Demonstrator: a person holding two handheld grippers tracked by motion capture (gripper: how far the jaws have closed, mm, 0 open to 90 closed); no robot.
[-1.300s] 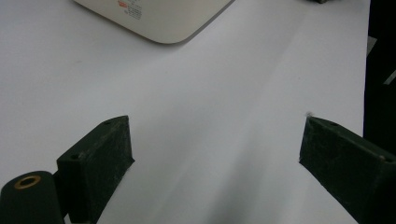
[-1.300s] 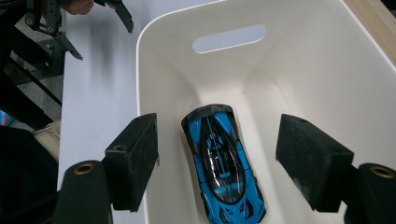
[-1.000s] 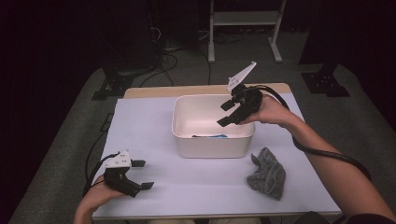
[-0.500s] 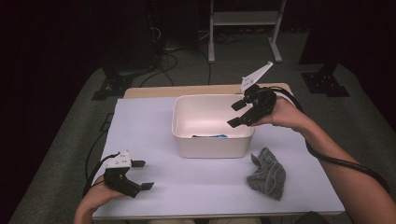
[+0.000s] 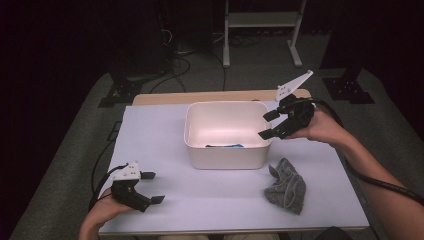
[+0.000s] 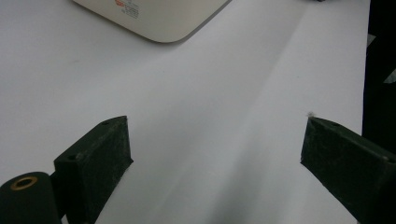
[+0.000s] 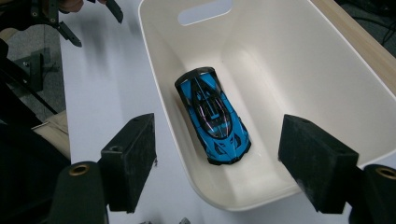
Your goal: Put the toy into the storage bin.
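Note:
A white bin point(image 5: 225, 157) stands at the middle back of the white table point(image 5: 150, 135). Inside it lies a blue toy car point(image 7: 214, 114), seen as a blue sliver point(image 5: 231, 146) in the high view. My right gripper point(image 5: 265, 125) hovers over the bin's right rim, jaws open and pointing down into the bin, with nothing between them point(image 7: 219, 154). A crumpled grey cloth point(image 5: 286, 187) lies on the table in front of the bin's right corner. My left gripper point(image 5: 154, 187) rests open near the front left edge, jaws wide over bare table point(image 6: 215, 154).
A corner of the bin point(image 6: 163, 18) shows far ahead in the left gripper view. The wooden table edge point(image 5: 220, 96) runs behind the bin. Stands and cables sit on the dark floor beyond.
My right gripper has drifted right, from above the bin's right inner part out to its right rim. The left gripper, bin and cloth have stayed put.

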